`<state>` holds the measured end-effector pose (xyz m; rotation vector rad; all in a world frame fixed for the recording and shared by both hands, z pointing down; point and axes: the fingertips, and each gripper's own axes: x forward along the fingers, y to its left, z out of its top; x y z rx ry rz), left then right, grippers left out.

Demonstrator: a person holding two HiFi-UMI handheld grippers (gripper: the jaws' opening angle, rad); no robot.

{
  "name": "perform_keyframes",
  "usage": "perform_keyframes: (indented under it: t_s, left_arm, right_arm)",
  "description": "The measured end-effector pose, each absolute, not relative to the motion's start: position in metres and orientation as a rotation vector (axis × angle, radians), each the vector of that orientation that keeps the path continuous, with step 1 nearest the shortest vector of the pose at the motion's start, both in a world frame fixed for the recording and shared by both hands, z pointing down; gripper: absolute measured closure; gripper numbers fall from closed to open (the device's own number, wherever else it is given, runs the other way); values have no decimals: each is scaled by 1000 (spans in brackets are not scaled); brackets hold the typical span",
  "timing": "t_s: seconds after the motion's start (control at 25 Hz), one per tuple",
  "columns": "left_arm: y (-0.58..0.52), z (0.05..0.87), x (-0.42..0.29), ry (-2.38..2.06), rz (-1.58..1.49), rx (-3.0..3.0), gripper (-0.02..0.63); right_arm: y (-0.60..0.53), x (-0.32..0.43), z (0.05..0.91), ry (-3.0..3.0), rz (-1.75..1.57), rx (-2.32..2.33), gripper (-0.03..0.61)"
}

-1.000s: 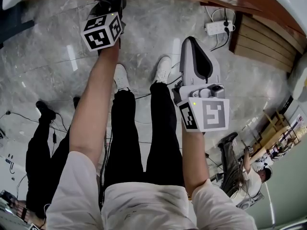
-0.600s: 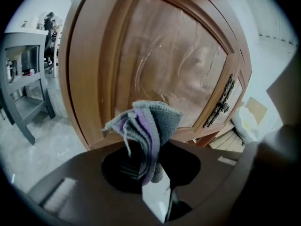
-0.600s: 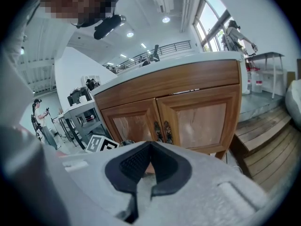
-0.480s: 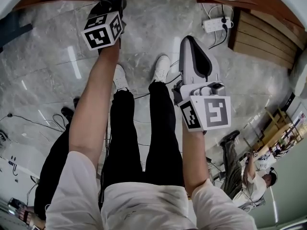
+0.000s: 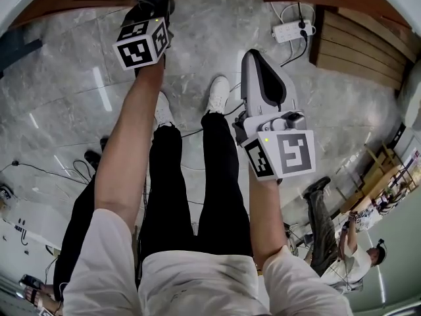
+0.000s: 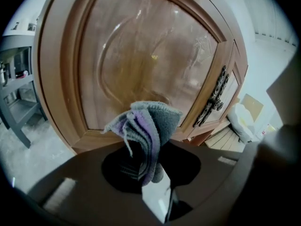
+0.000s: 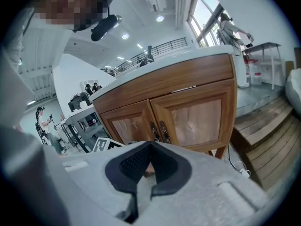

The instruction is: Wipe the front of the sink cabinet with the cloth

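The left gripper pinched a crumpled grey-and-lilac cloth near the glossy brown wooden cabinet door; the right gripper was closed, empty.

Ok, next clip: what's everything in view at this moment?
cloth: one, grey and purple, bunched in the left gripper's jaws, close to a cabinet door
sink cabinet: one, brown wood, two doors, dark handles at the middle
power strip: one, white, on the floor by the cabinet
wooden steps: one set, brown, right of the cabinet
floor: grey marble
bystanders: two, far left and far right
left gripper: dark, shut on the cloth
right gripper: light grey, jaws together, empty
legs: black trousers, white shoes
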<state>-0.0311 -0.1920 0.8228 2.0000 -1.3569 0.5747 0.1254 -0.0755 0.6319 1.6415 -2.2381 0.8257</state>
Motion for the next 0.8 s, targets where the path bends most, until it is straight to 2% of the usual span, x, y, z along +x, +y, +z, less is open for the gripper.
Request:
perform_keyframes:
  t_s: [0.8]
  left_arm:
    - [-192, 821, 4, -1327, 563, 2000, 517]
  right_arm:
    - [-74, 150, 631, -2212, 804, 1651, 581]
